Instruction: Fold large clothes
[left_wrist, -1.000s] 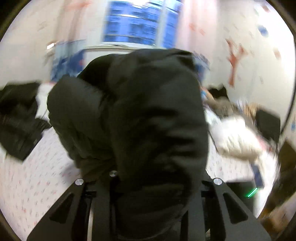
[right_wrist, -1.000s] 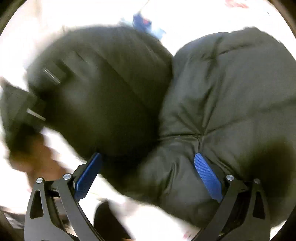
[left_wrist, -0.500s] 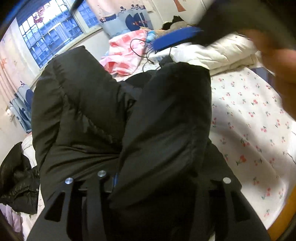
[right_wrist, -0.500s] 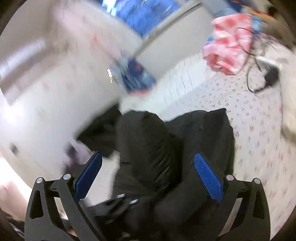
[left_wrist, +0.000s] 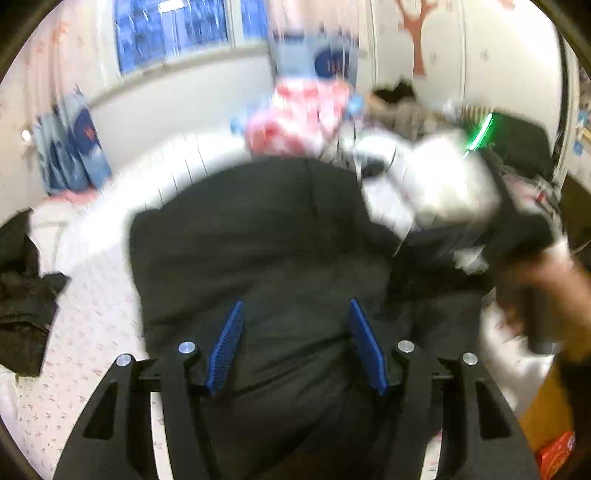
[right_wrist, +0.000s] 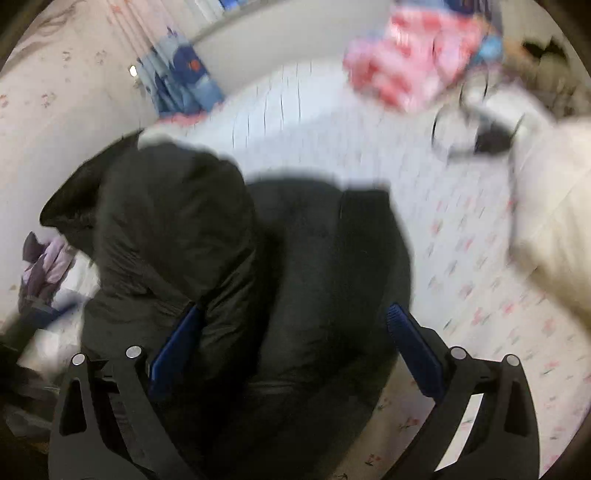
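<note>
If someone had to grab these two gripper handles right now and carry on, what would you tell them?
Left gripper: open, its jaws have just been opening; nothing pinched, the black padded jacket lies under it.
Right gripper: open, hovering over the same jacket, not gripping.
Jacket: bunched in a rough bundle on the floral bedsheet.
Done: it is gathered and let go.
Left: probably flatten and tidy the fold. Another dark garment waits at the bed's left.

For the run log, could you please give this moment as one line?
left hand-held gripper: just opened, over black jacket | right hand-held gripper: open | bed: jacket bunched
</note>
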